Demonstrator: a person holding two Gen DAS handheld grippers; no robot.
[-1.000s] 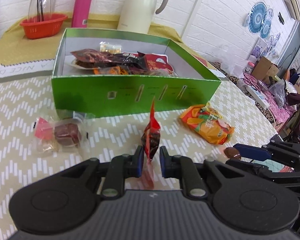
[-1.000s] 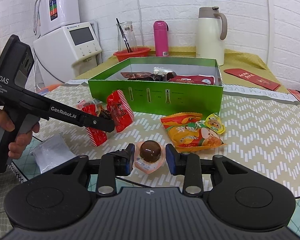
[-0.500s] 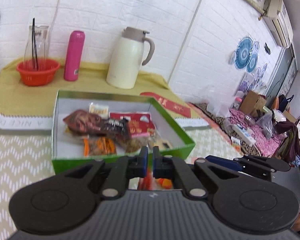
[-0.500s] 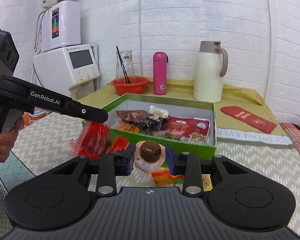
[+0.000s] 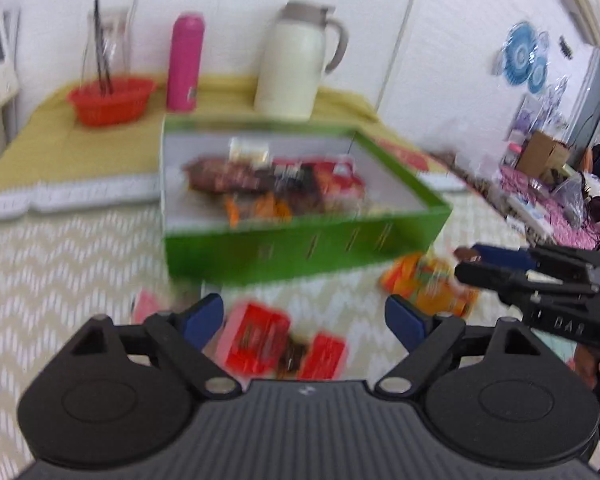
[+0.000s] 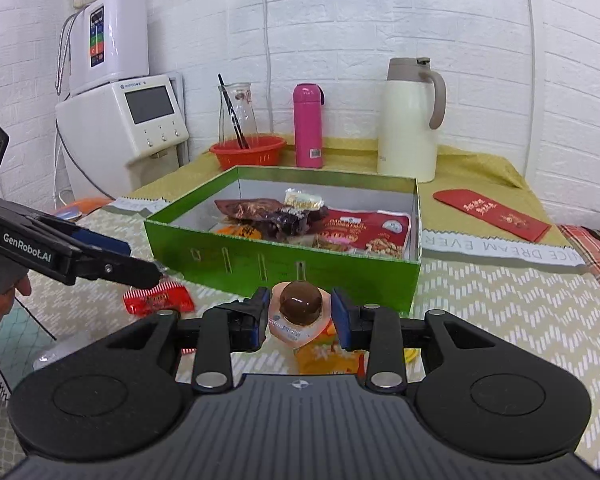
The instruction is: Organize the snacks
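The left wrist view is blurred. My left gripper [image 5: 304,316] is opening its jaws wide and grips nothing; a red snack packet [image 5: 256,338] lies on the tablecloth below them, in front of the green box [image 5: 300,240]. From the right wrist view the same packet [image 6: 160,298] lies under the left gripper [image 6: 140,260]. My right gripper [image 6: 301,312] is shut on a round chocolate snack in a pink wrapper [image 6: 300,304], just before the front wall of the green box [image 6: 280,264], which holds several snack packets. An orange packet [image 6: 328,356] lies beneath it.
Behind the box stand a red basket [image 6: 247,151] with a glass carafe, a pink bottle [image 6: 308,124] and a cream jug [image 6: 410,120]. A white dispenser [image 6: 120,120] is at the back left. A red envelope [image 6: 492,214] lies at the right.
The left gripper, shut on the red packet before, has opened and the packet now lies on the table by the box. The right gripper has come closer to the box with its snack.
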